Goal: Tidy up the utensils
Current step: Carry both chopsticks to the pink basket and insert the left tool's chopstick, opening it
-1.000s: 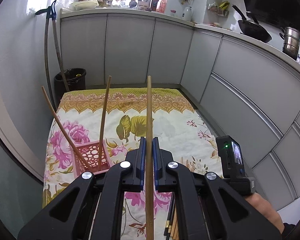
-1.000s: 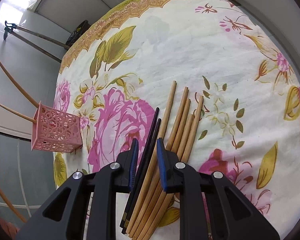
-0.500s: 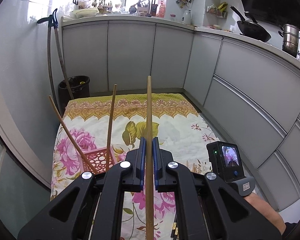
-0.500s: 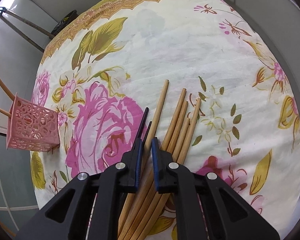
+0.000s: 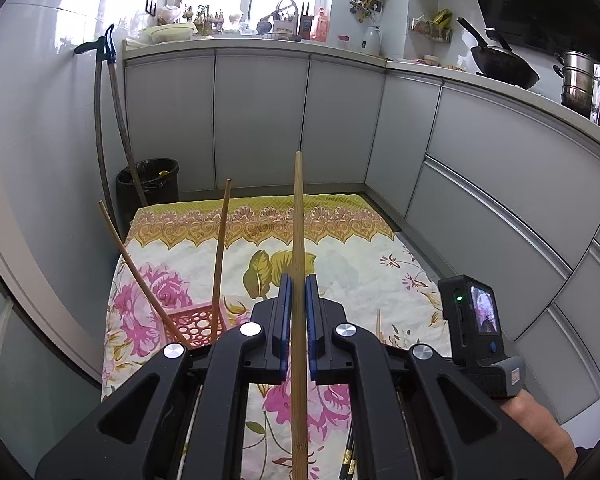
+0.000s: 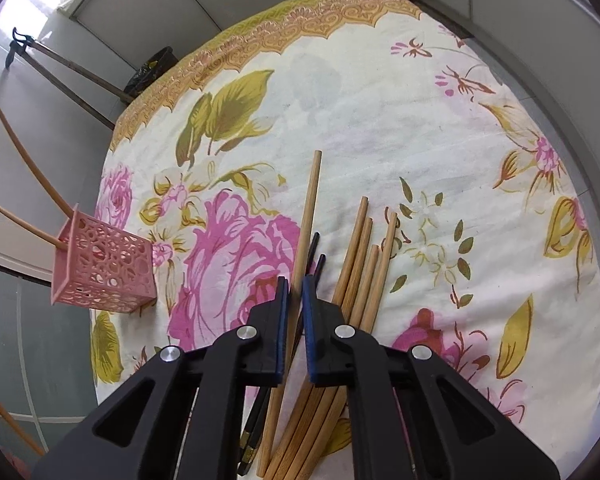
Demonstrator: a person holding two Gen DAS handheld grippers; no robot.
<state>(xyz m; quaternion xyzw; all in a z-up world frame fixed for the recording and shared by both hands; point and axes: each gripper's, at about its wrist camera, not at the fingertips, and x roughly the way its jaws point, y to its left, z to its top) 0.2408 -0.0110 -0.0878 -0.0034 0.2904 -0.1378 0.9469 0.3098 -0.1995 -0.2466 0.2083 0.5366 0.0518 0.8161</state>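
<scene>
The right gripper (image 6: pixel 294 292) has just pinched one long bamboo chopstick (image 6: pixel 308 208) from the floral-cloth worktop (image 6: pixel 380 120), while the left gripper (image 5: pixel 296 300) holds another above the pink lattice basket (image 5: pixel 192 322).

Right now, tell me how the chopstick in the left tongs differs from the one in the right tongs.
The chopstick in the left tongs is raised above the floral cloth, near the pink basket. The chopstick in the right tongs sits low, close over the cloth beside the loose wooden chopsticks and black chopsticks; whether it touches is unclear. Both are plain light wood, clamped between blue pads.
</scene>
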